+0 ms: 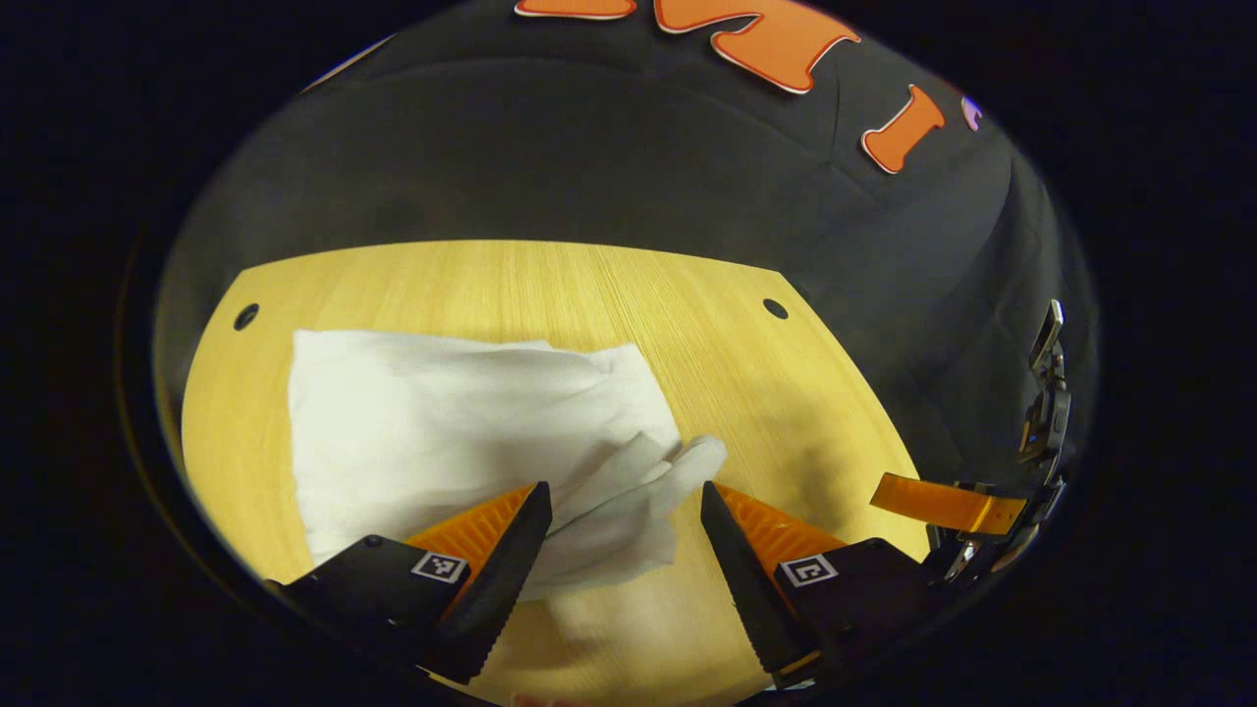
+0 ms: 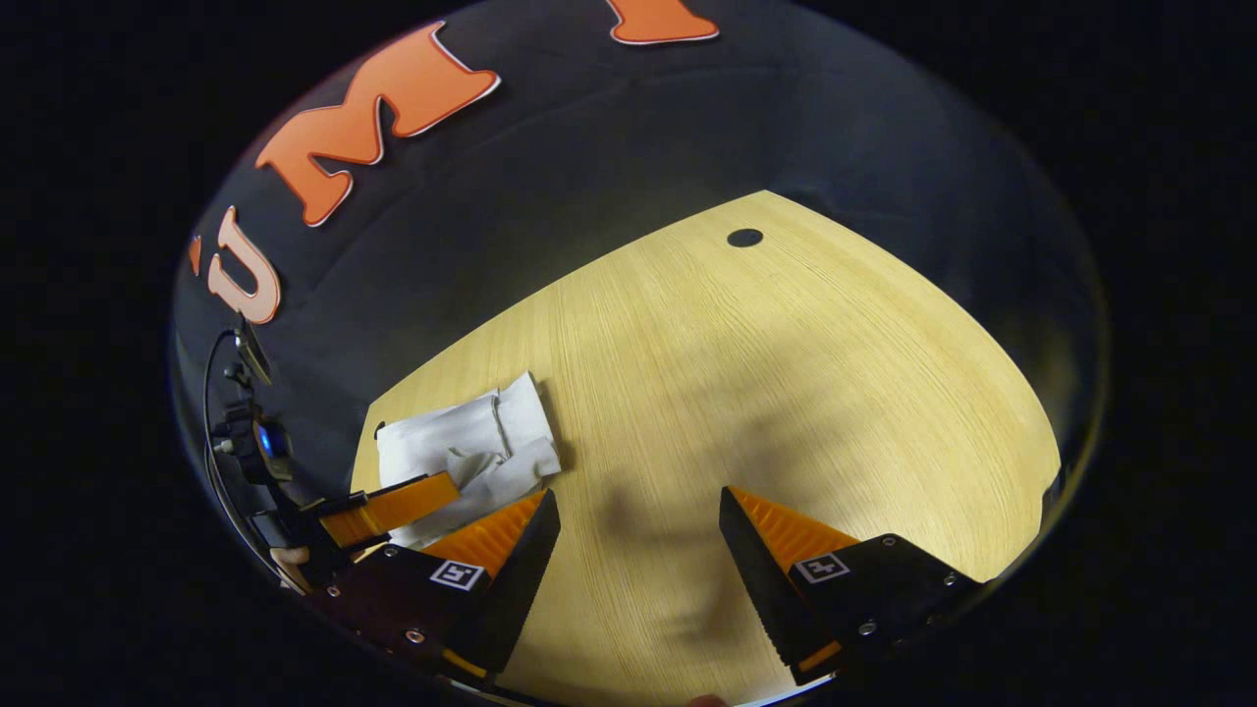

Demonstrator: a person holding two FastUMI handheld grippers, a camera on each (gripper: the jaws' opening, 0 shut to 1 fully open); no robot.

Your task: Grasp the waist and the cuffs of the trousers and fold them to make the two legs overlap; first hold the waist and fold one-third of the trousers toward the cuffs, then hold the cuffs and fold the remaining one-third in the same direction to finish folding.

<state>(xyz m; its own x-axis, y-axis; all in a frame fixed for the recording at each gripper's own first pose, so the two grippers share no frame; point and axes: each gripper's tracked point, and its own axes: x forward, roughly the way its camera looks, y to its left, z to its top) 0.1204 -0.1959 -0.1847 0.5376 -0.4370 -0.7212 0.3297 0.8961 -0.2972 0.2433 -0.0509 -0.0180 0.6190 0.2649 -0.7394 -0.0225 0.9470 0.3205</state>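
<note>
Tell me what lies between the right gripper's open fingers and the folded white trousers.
In the right gripper view, bare wooden table lies between the right gripper and the folded white trousers; the left gripper overlaps their near edge.

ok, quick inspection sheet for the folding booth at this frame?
Surface: pale wooden table, round holes near its far corners.
Job's things: white trousers folded into a compact stack, loose end bunched toward the left gripper.
Clutter: nothing seen.
Grippers: left gripper open over the bunched end; right gripper open above bare wood.
Cables: thin black cable by the left gripper.
Surroundings: black cloth wall.
</note>
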